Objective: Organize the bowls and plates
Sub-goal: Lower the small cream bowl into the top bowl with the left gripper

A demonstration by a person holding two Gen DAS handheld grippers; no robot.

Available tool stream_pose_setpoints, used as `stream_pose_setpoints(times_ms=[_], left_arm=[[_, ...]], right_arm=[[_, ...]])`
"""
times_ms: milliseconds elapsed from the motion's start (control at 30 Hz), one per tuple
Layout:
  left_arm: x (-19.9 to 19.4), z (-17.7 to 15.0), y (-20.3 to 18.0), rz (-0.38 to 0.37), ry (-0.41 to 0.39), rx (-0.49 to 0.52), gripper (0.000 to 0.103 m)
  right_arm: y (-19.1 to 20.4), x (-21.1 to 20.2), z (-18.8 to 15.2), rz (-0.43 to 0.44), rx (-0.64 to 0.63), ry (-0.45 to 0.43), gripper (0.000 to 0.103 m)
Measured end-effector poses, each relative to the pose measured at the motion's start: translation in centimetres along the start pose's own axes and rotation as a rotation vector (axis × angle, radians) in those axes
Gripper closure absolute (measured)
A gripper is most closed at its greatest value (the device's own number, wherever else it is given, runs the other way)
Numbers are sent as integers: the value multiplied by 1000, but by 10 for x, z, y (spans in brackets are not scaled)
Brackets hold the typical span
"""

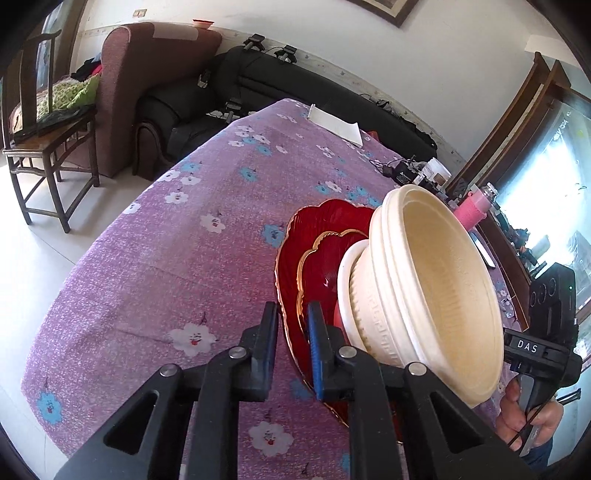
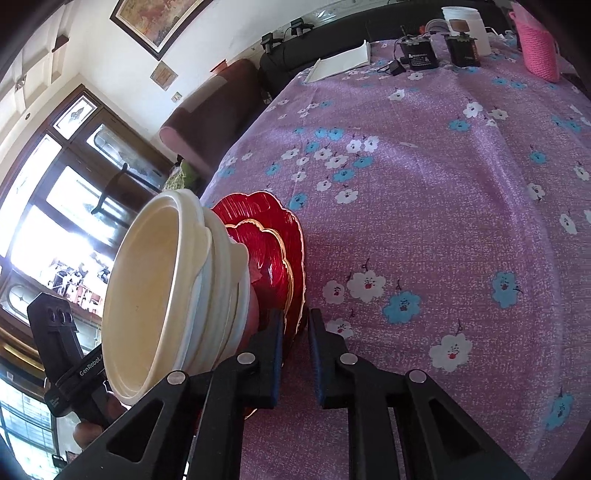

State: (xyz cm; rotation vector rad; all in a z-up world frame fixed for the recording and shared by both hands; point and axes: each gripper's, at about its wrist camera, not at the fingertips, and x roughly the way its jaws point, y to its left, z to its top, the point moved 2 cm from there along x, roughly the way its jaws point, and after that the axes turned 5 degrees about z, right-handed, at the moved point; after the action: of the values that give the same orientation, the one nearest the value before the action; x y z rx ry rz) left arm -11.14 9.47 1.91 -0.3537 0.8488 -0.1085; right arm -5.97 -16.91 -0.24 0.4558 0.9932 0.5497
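Note:
A stack sits on the purple flowered tablecloth (image 1: 166,258): a large red scalloped plate (image 1: 295,236), a smaller red gold-rimmed plate (image 1: 317,266) on it, then nested cream bowls (image 1: 436,280) on top. My left gripper (image 1: 293,347) is closed on the rim of the large red plate from one side. My right gripper (image 2: 296,354) is closed on the rim of the same plate (image 2: 291,240) from the opposite side, with the cream bowls (image 2: 155,288) beside it. Each view shows the other gripper behind the bowls.
At the table's far end lie a white notebook (image 2: 343,61), black chargers (image 2: 419,55), a white tub (image 2: 465,26) and a pink knitted holder (image 2: 537,51). A sofa (image 1: 155,66), a black bag (image 1: 295,85) and a wooden chair (image 1: 44,122) stand beyond the table.

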Motion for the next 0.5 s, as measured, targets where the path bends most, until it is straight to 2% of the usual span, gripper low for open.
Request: stream_pose_setpoints(times_ms=[267, 500], left_arm=[[24, 5, -67, -59, 33, 66, 89], [62, -1, -138, -109, 100, 129, 89]], right_arm=[[-42, -54, 2, -17, 81, -89, 88], [-89, -114, 0, -81, 151, -197, 88]])
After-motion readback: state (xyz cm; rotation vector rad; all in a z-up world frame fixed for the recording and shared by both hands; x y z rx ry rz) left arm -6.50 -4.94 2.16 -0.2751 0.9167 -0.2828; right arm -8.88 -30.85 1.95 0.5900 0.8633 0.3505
